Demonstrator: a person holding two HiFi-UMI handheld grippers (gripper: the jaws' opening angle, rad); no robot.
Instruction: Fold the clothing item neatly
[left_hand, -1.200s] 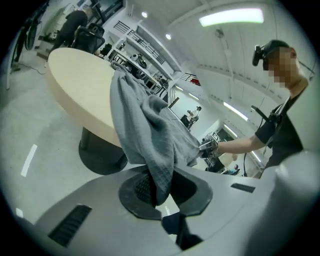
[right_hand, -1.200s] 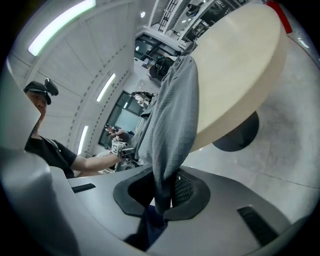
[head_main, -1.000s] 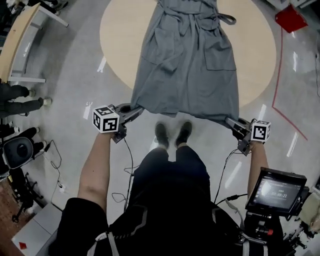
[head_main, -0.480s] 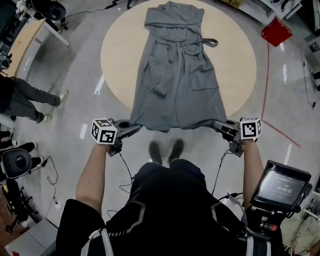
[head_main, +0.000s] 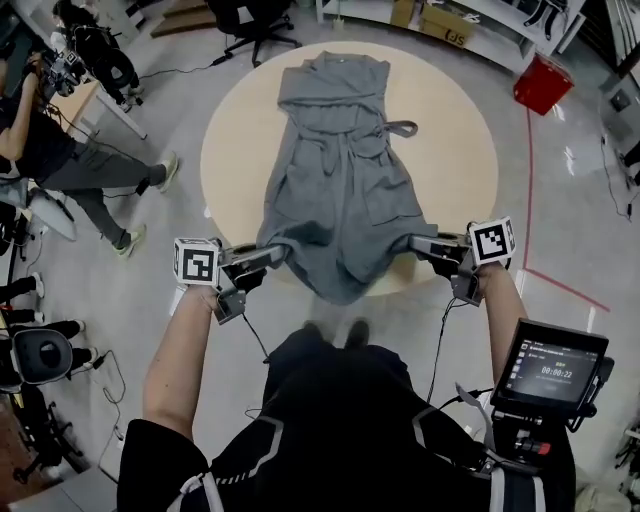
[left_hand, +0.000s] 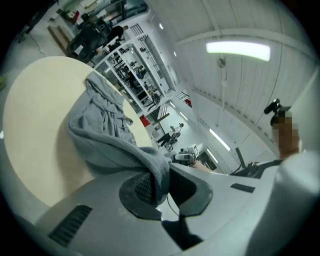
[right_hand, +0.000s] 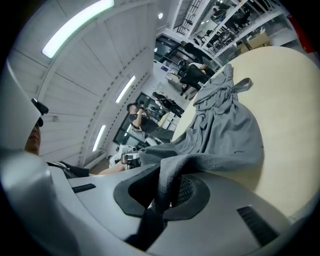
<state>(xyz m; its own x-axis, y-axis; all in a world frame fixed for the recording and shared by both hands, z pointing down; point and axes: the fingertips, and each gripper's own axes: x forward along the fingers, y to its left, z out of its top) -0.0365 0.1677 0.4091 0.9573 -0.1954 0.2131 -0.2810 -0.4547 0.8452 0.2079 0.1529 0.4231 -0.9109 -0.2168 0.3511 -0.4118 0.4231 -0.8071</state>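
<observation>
At the left of the head view, the left gripper is clamped tight on one bottom corner of the grey dress. The hem sags across the centre to the right gripper, pinched closed on the other corner. The rest lies on the round table, long axis running up the frame to the collar, so the fold likely carries both corners that way, neither hand nearer.
</observation>
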